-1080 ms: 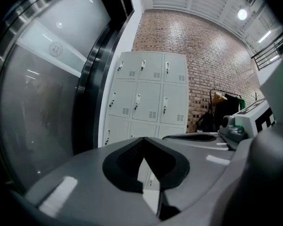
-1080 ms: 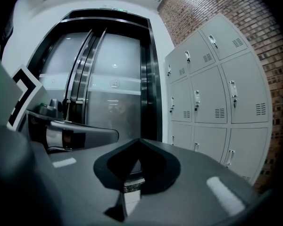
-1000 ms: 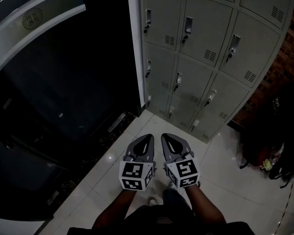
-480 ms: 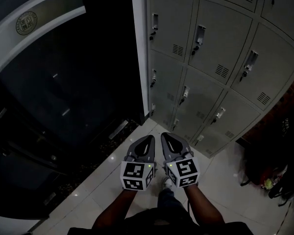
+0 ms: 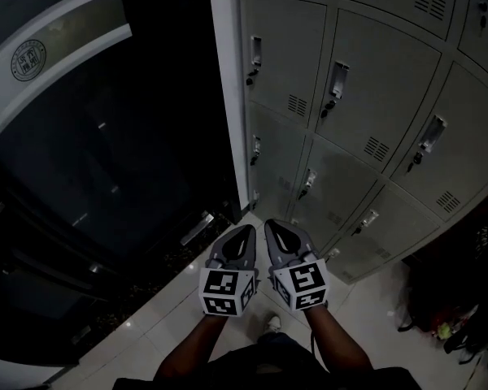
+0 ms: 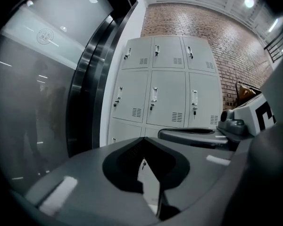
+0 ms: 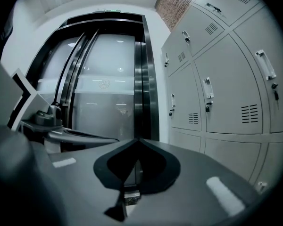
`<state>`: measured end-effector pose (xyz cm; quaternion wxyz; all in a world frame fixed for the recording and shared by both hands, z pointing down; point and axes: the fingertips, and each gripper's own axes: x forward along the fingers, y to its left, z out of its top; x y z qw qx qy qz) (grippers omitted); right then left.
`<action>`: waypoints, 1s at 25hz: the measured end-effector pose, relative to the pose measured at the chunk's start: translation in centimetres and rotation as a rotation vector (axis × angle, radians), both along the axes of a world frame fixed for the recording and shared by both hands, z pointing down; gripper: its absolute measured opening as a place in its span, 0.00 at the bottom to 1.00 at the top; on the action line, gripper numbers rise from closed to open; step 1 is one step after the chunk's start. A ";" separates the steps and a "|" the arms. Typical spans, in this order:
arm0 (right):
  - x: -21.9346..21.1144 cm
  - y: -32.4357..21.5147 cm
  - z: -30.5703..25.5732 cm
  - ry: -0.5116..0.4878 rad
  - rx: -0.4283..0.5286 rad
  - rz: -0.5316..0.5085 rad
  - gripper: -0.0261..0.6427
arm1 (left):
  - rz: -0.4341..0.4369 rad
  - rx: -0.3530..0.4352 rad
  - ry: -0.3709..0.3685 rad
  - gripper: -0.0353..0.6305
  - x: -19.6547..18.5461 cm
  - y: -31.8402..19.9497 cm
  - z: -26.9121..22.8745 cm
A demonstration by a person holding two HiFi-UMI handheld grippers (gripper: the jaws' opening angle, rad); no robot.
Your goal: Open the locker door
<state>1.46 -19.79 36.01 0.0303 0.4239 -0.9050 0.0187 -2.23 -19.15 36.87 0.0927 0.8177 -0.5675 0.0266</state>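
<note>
1. The locker bank (image 5: 374, 96) fills the upper right of the head view. It is grey metal doors in rows, all shut. The task does not say which door to open.
2. Each door carries an upright latch handle (image 5: 336, 80), its long axis running up and down. In the left gripper view the handles sit by each door's left edge, so the doors probably swing out to your right.
3. The lockers lie ahead of you and to your right, well apart from both tools. Nothing touches them yet.
4. Your right hand-held gripper (image 5: 274, 227) is on the side nearer the lockers. Its jaws are pressed together with nothing between them. Its own view points past the lockers towards the glass doors, with the locker fronts along the right.
5. Your left hand-held gripper (image 5: 246, 232) is just beside the right one. Its jaws also meet at the tips and hold nothing. Its view faces the locker fronts more squarely.
6. Dark glass doors (image 5: 106, 177) stand to your left, and pale floor tiles (image 5: 171, 299) lie below.
7. Judgement: you need to step forward and turn right, then part the right jaws to take an upright handle.
</note>
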 end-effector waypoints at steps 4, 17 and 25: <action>1.2 -2.8 -0.3 -0.009 0.008 -0.018 0.04 | -0.010 0.010 -0.005 0.06 1.3 -2.9 -0.3; 0.1 -9.7 0.9 -0.020 0.000 -0.061 0.04 | -0.061 0.007 -0.005 0.06 0.5 -9.1 0.6; -2.2 -15.6 2.1 -0.013 0.008 -0.053 0.04 | -0.069 0.029 0.006 0.06 -2.1 -15.0 1.2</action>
